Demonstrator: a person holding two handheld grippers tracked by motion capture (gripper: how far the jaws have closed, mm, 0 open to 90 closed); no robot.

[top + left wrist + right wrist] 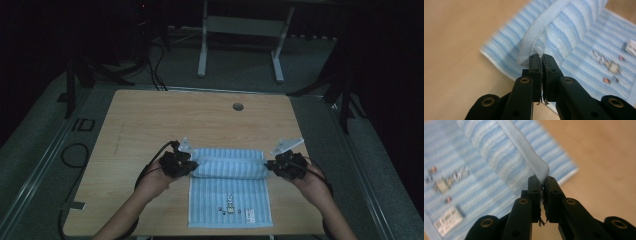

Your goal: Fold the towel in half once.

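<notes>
A wooden table (150, 120) fills the frame's centre; a blue striped towel (230, 200) lies at lower centre, its far edge folded over. The left gripper (187, 165) and right gripper (272, 166) each pinch a folded corner, jaws closed

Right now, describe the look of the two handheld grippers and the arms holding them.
Both the left gripper and the right gripper are black, each with a pale grey three-cornered plate on top and a thin black cable trailing back past the wrist. Their jaws are flat black bars on linked arms with brass-coloured pivot rings. The forearms are bare, with no sleeves showing.
</notes>
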